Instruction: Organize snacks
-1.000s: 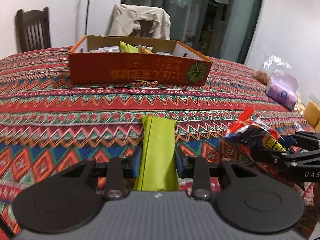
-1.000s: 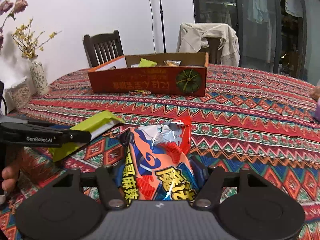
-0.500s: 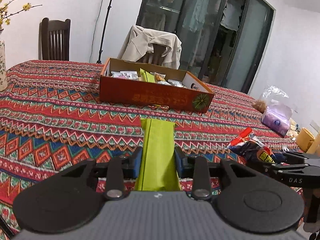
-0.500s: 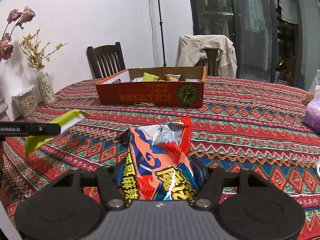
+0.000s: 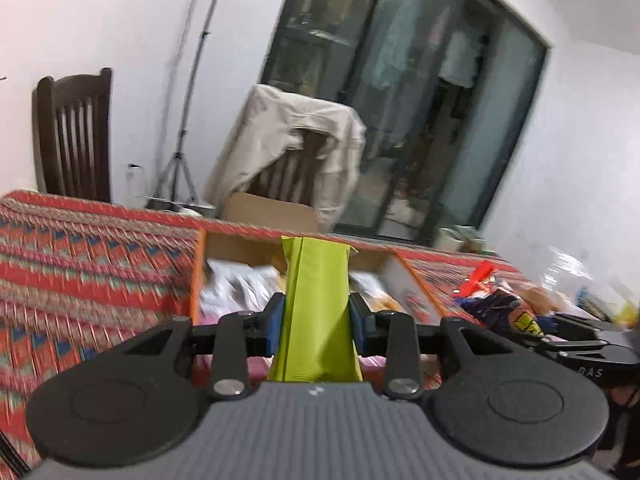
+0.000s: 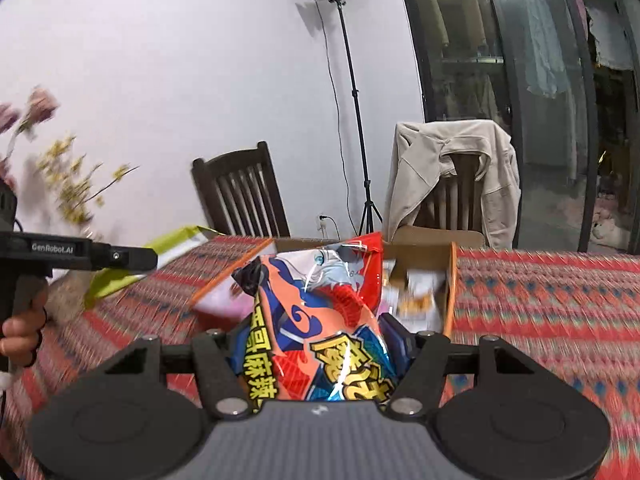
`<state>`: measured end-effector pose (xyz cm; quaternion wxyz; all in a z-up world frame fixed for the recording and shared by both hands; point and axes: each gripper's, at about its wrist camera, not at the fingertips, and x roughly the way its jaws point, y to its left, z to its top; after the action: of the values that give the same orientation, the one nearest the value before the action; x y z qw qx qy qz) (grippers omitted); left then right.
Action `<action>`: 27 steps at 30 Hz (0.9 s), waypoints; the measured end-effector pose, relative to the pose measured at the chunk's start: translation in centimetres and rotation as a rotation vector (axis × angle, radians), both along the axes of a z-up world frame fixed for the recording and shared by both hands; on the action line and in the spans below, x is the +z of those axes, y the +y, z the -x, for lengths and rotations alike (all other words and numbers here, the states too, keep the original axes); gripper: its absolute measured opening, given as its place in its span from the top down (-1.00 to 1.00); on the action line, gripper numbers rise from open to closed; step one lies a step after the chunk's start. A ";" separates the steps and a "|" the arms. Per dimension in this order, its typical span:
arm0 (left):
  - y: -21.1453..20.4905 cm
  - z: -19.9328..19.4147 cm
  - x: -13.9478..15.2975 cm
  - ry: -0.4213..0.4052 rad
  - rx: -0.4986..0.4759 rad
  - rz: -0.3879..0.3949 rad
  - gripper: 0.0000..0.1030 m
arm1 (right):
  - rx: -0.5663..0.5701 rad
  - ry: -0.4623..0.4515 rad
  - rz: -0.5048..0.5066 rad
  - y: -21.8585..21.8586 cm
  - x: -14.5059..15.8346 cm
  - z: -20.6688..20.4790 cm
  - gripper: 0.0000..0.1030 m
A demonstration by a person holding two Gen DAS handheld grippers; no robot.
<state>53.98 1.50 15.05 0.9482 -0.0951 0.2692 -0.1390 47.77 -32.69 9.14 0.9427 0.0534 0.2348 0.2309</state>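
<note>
Clamping the green packet (image 5: 316,312), left tool (image 5: 316,318); right tool (image 6: 316,344) grips chili bag (image 6: 320,320).

The left gripper (image 5: 316,316) is matte black plastic with blue pads (image 5: 275,322), two round discs, silver screws and a ribbed grey housing. The right gripper (image 6: 316,344) has the same build. Seen from the right wrist, white "GenRobot.AI" lettering marks the left one; bare-skinned fingers (image 6: 20,330) wrap its handle.
</note>
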 end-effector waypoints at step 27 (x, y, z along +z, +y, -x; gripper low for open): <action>0.0 -11.2 -5.0 0.110 0.081 -0.151 -0.17 | -0.185 0.134 0.265 5.9 -5.0 -19.6 -0.53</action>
<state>65.16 1.53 10.00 0.9413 -0.0418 0.3266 -0.0744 67.38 -26.82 4.15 0.9410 -0.0346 0.3195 0.1062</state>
